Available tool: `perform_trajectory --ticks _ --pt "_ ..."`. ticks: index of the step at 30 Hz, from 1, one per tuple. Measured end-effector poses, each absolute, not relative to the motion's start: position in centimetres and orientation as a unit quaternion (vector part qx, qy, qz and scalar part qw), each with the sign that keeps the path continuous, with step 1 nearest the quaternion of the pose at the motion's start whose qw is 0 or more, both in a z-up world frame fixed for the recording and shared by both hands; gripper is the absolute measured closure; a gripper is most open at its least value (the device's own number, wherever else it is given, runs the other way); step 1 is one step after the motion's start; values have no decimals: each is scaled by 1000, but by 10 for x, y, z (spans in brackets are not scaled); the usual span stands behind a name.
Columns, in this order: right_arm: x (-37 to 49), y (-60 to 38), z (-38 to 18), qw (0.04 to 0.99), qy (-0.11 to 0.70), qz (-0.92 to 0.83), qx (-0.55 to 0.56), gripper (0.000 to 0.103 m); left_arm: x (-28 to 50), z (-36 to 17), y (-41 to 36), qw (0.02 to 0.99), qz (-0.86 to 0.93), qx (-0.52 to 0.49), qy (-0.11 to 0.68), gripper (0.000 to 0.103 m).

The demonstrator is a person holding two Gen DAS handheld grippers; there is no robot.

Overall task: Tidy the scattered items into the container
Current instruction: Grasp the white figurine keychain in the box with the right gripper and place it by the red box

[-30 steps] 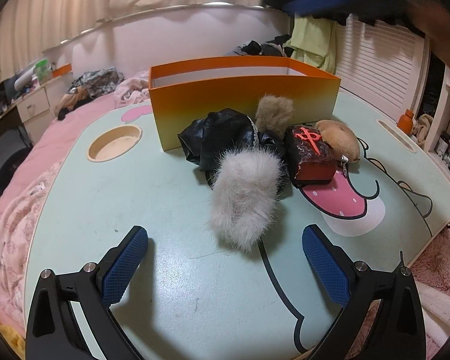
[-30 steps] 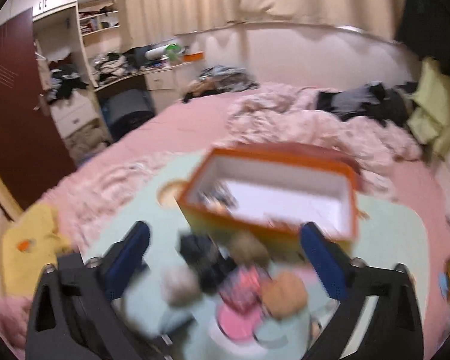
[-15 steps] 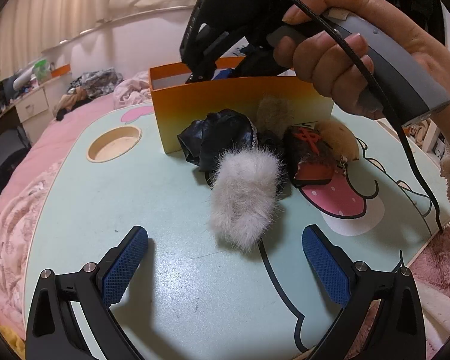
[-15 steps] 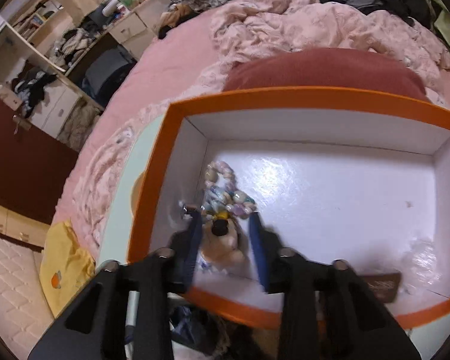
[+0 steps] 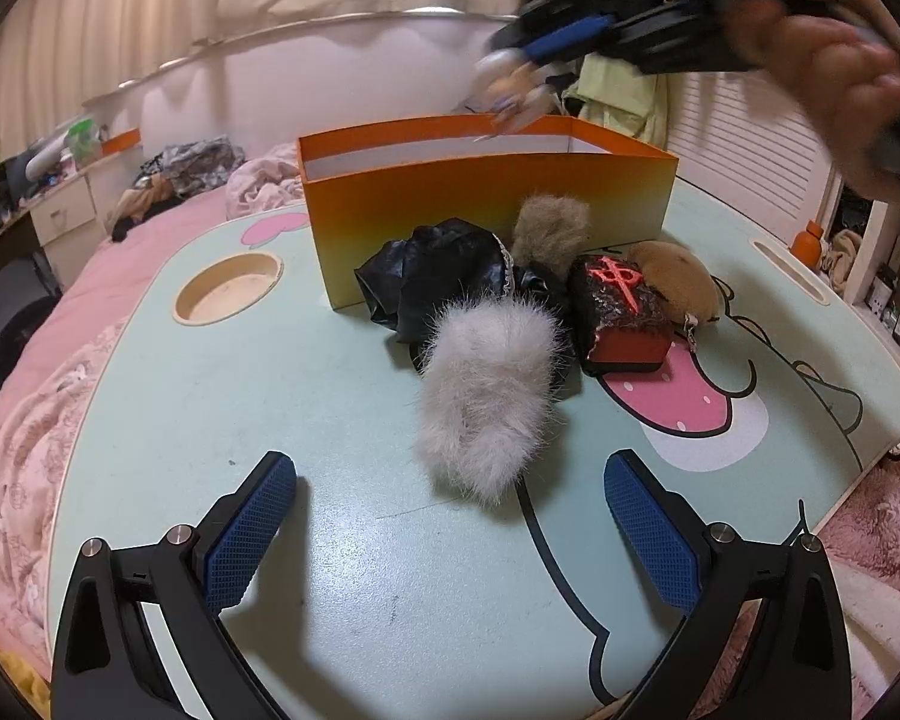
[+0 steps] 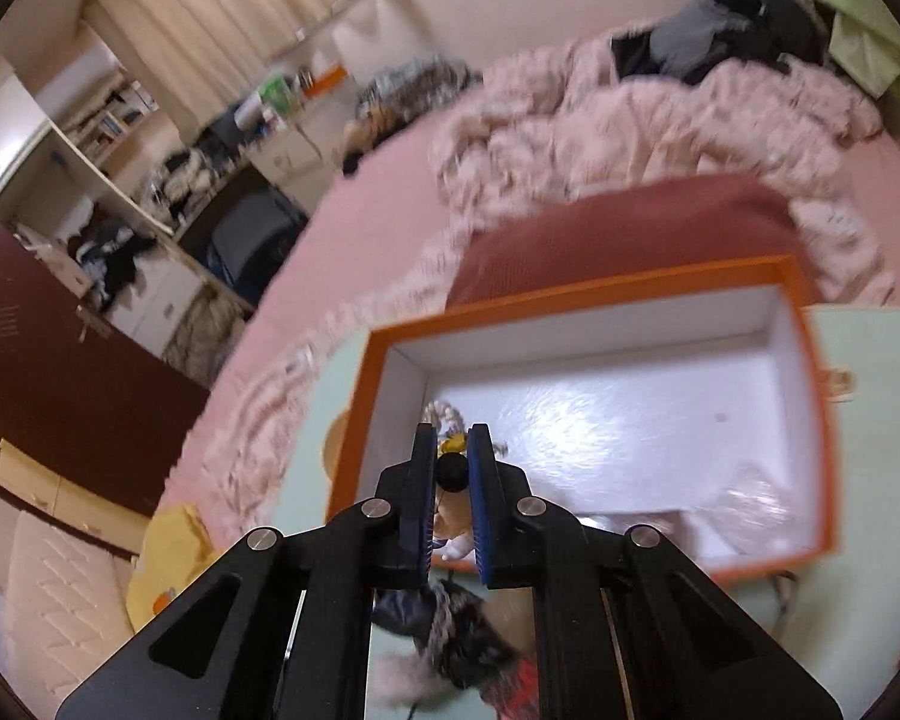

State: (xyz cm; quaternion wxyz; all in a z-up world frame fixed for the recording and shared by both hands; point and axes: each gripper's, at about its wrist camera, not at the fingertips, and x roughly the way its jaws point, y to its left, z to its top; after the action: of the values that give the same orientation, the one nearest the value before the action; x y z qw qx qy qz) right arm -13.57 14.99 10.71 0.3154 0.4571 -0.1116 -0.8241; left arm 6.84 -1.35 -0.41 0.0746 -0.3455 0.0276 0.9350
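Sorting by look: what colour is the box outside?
Orange, fading to yellow low on the front of the box; clearest in the left wrist view.

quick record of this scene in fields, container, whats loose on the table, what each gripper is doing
container: orange box, white inside, open top, on the green table
loose items: white fur pom, black bundle, tan fur pom, red and black pouch, brown plush, all in front of the box
left gripper: open, empty, short of the white pom
right gripper: shut on a small plush charm, above the box
charm in left view: blurred, over the box rim
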Motion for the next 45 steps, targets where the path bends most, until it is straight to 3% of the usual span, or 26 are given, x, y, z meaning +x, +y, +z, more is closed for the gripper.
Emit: perform_trajectory --ticks 5,18,21,26,28,39,42,45 --pt "-101 186 115 318 -120 -837 428 92 69 -4 -13 75 935 -345 28 0" --pt "-91 203 52 302 -139 -836 437 90 68 -4 -14 75 935 -345 28 0" --pt "-79 211 60 299 -143 -852 406 79 68 -4 -14 75 935 -345 28 0" --pt "-41 218 73 273 -98 -887 361 51 68 -4 -14 75 935 -345 28 0" --pt "-27 219 70 262 -71 -894 357 47 68 -5 -14 75 935 -345 28 0" --pt "19 208 19 192 65 -898 390 45 69 -5 -15 76 935 -345 28 0" --pt "12 204 8 164 83 -893 411 37 69 -5 -14 76 935 -345 28 0" --pt "12 205 2 150 86 -895 412 17 69 -5 -14 76 935 -345 28 0"
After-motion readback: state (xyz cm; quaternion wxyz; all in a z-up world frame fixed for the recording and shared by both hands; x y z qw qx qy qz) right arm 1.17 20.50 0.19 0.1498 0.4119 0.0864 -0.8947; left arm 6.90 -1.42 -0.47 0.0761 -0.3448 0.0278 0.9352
